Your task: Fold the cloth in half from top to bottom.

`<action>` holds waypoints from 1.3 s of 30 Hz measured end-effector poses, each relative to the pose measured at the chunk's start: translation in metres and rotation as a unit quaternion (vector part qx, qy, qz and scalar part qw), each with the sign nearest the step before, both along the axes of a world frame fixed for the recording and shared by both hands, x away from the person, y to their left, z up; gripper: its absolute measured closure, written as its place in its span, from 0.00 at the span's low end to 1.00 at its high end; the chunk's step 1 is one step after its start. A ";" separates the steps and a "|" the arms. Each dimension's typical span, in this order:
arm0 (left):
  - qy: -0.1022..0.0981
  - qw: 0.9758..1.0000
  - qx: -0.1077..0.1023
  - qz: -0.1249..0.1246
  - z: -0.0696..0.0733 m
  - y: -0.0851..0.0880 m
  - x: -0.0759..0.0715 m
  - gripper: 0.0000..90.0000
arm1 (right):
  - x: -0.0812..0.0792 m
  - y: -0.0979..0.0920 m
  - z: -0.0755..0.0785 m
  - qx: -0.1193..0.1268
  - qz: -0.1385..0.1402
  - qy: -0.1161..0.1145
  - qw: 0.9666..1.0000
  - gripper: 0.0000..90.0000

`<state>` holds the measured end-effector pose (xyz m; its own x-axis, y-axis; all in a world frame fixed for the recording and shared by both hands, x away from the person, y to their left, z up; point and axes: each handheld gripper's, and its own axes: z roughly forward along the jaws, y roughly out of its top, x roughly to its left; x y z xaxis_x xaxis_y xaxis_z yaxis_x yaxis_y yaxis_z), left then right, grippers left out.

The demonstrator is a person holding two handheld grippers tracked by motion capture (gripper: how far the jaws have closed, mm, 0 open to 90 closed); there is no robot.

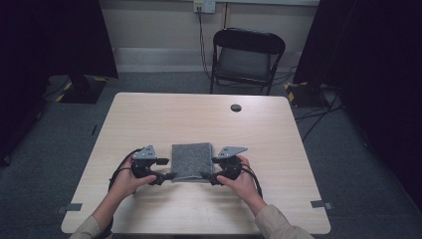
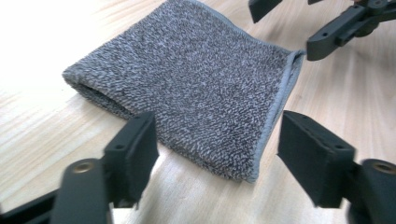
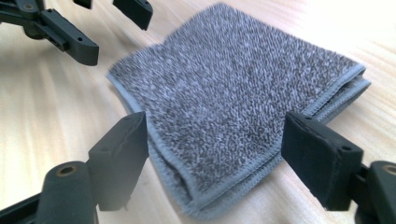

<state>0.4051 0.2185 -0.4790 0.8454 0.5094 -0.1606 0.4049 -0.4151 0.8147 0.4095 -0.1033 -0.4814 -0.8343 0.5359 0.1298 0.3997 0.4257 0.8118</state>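
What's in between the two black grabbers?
A folded grey towel lies flat on the table between the left gripper and right gripper, seen from the high view.

The high view looks forward and down over the whole tabletop [image 1: 199, 114] from the person's side. Each gripper view sits low and close (nearly at table level), facing the folded grey cloth [image 2: 196, 84] from 3 and 9 o'clock; all three share it.

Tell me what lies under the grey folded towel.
The towel lies flat on the wooden table, its folded layers stacked at the near corner. Bare tabletop shows all round it. Whether anything is tucked between the layers cannot be seen.
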 end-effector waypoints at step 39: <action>-0.006 0.998 0.035 0.046 0.008 0.062 -0.023 0.20 | -0.017 -0.066 0.005 -0.005 -0.046 0.005 0.999 0.22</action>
<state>0.3822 0.2805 -0.4709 0.7956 0.5954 -0.1119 0.4349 -0.4326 0.7898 0.3926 -0.1694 -0.4764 -0.7800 0.6115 0.1328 0.4462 0.3948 0.8031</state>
